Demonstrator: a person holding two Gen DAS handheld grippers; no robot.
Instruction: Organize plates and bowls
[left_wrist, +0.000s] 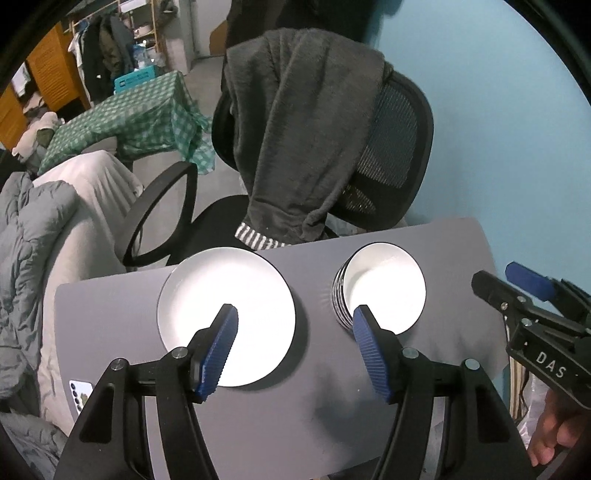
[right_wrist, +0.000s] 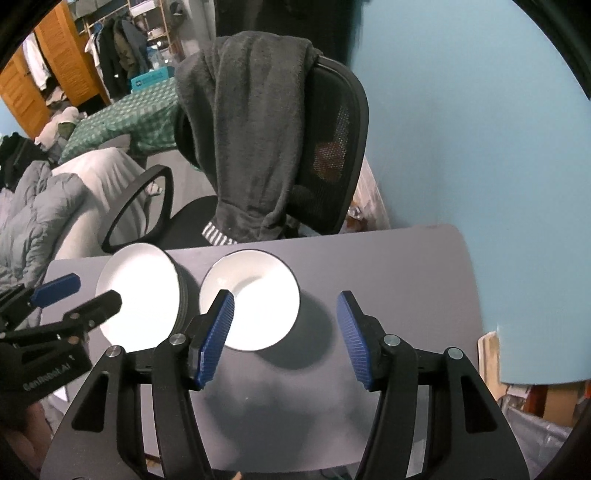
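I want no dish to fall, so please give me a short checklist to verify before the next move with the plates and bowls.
1. Left gripper open and holding nothing: ok.
2. Right gripper open and holding nothing: ok.
3. Stack of plates lies flat on the table: ok.
4. Stack of bowls stands upright: ok.
5. The two stacks apart, not touching: ok.
6. Plates clear of the table's far edge: cannot tell, they look close.

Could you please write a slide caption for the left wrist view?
Left gripper, jaws open and empty, above a plate stack and bowl stack on the grey table.
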